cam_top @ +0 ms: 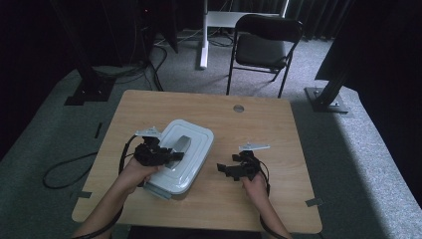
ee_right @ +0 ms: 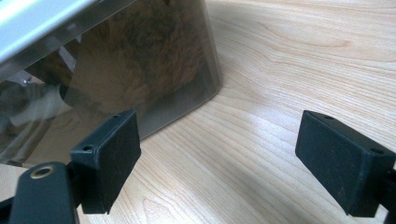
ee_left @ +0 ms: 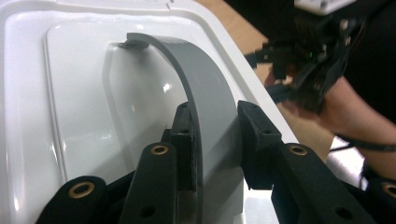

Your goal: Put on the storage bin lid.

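Observation:
A storage box with a white lid lies on the wooden table, left of centre. A curved grey handle arches over the lid. My left gripper straddles this handle, and both black pads press on its sides. In the high view the left gripper sits over the lid's near half. My right gripper hovers low over the table to the right of the box, its jaws wide apart with nothing between them. In the right gripper view, the box's clear wall shows something brown and fuzzy inside.
A black folding chair and a white stand are on the carpet beyond the table. A round grommet hole marks the far side of the tabletop. Bare wood lies right of the box.

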Tool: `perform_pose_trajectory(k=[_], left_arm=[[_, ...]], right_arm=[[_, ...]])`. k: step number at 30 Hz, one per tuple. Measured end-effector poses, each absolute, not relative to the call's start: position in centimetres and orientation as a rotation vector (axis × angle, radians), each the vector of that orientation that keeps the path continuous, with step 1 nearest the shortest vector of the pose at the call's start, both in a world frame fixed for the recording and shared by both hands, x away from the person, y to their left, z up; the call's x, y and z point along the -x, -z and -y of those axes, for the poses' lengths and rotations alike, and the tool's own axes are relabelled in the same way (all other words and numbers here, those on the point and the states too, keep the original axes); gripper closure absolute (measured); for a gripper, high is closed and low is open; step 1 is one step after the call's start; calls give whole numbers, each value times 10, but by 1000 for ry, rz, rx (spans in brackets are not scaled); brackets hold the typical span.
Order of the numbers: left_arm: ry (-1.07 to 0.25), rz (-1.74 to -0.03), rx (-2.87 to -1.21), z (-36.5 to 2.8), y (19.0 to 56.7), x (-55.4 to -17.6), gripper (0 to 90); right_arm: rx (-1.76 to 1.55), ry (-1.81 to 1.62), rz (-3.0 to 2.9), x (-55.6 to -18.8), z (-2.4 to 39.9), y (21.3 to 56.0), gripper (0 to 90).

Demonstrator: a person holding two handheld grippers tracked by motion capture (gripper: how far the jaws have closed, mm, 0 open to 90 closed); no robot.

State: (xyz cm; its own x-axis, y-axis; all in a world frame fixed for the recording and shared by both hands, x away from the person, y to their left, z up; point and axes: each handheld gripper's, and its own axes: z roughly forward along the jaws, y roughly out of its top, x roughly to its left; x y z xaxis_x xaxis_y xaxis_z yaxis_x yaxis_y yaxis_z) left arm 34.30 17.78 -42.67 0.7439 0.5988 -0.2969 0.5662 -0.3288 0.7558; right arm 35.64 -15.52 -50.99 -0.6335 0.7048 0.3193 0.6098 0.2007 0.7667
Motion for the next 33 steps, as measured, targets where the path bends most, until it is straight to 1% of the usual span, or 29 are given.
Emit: perform_pose_trajectory(k=[3,6,9,11,14,15,18,20,22,26,28,29,30,31,33], left_arm=[[-78,-880,-2049,-173,428,-342,700],[-188,-868,-2077,-167,428,-336,688],[-178,-861,-2077,-169,427,-337,682],[-199,-840,-2090,-168,426,-336,674],[-180,-860,-2060,-171,421,-336,654],[-194,-854,-2056,-173,419,-335,644],[-191,-842,-2027,-178,411,-332,587],[-200,-836,-2021,-179,408,-330,495],[-214,-831,-1973,-187,402,-326,415],[-267,-892,-1914,-204,400,-327,277],[-275,-906,-1910,-207,401,-328,265],[-295,-909,-1885,-214,403,-328,207],[-320,-907,-1889,-217,404,-327,188],[-320,-907,-1889,-217,404,-327,188],[-391,-926,-1867,-225,407,-327,185]], right_arm=[[-1301,-1422,-2353,-357,155,511,132],[-1303,-1426,-2357,-356,155,511,132],[-1304,-1435,-2359,-356,155,511,133],[-1301,-1432,-2360,-356,155,511,132],[-1303,-1436,-2358,-356,156,510,133],[-1303,-1438,-2355,-356,156,510,132],[-1305,-1440,-2349,-357,158,509,132],[-1308,-1442,-2348,-357,159,508,132],[-1310,-1444,-2342,-357,161,508,132],[-1313,-1443,-2335,-356,163,507,132],[-1315,-1440,-2332,-356,164,507,132],[-1320,-1439,-2327,-356,166,507,132],[-1321,-1439,-2326,-356,167,507,132],[-1321,-1439,-2326,-356,167,507,132],[-1323,-1429,-2318,-356,168,507,132]])
